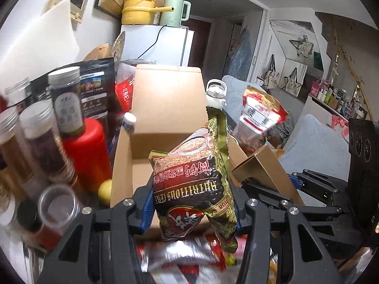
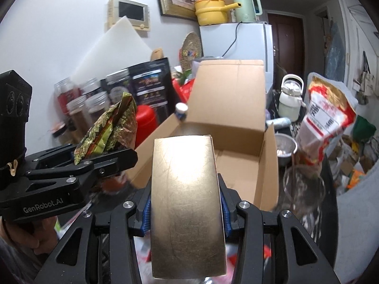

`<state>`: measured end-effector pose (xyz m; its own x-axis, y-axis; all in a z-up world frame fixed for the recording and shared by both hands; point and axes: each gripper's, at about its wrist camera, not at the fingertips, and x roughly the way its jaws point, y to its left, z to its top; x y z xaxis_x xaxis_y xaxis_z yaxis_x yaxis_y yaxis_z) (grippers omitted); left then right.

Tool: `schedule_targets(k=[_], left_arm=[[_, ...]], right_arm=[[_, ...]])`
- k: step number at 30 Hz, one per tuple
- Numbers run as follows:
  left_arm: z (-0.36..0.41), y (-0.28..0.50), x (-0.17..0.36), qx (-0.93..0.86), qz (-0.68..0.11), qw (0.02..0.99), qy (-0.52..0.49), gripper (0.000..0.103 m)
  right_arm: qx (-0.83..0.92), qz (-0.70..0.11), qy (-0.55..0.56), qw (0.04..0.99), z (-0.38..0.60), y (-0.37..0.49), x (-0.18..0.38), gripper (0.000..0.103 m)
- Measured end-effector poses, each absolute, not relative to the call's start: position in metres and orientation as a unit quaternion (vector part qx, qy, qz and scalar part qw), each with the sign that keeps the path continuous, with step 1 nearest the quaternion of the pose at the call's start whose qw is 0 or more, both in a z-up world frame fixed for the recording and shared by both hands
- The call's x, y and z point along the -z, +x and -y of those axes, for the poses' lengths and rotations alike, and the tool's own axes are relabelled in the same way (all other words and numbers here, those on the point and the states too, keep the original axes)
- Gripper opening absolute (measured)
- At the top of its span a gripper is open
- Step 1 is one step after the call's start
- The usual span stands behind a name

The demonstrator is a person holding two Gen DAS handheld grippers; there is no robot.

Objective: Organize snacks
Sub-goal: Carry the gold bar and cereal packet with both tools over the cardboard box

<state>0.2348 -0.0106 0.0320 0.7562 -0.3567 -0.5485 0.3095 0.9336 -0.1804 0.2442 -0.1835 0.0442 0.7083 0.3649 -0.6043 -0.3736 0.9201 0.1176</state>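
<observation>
My left gripper (image 1: 193, 208) is shut on a green and brown cereal bag (image 1: 195, 184), held upright just before the near edge of an open cardboard box (image 1: 165, 99). The bag also shows in the right wrist view (image 2: 111, 127), with the left gripper (image 2: 113, 161) at the box's left side. My right gripper (image 2: 186, 210) is shut on a gold box (image 2: 187, 203), held over the near edge of the cardboard box (image 2: 227, 99), whose bottom looks bare. The gold box and right gripper show in the left wrist view (image 1: 263, 168) at the right.
Several clear jars (image 1: 35, 137), a red bottle (image 1: 87, 151) and a black pouch (image 1: 94, 90) stand left of the box. A red and white snack bag (image 2: 327, 116), a white kettle (image 2: 290, 99) and a metal bowl (image 2: 286, 149) are on its right. Loose packets (image 1: 184, 255) lie below the grippers.
</observation>
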Motion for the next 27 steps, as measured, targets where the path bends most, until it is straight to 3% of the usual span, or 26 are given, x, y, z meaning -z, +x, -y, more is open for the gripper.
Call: schedule_targets(k=[15, 27], left_arm=[[0.014, 0.345, -0.026, 0.151, -0.293, 0.944, -0.016, 0.050], [0.015, 0.397, 0.012, 0.136, -0.361, 0.922, -0.028, 0.049]], right_arm=[[-0.176, -0.357, -0.015, 0.917, 0.180, 0.352, -0.027, 0.044], [-0.168, -0.398, -0.005, 0.902, 0.172, 0.396, -0.002, 0.044]])
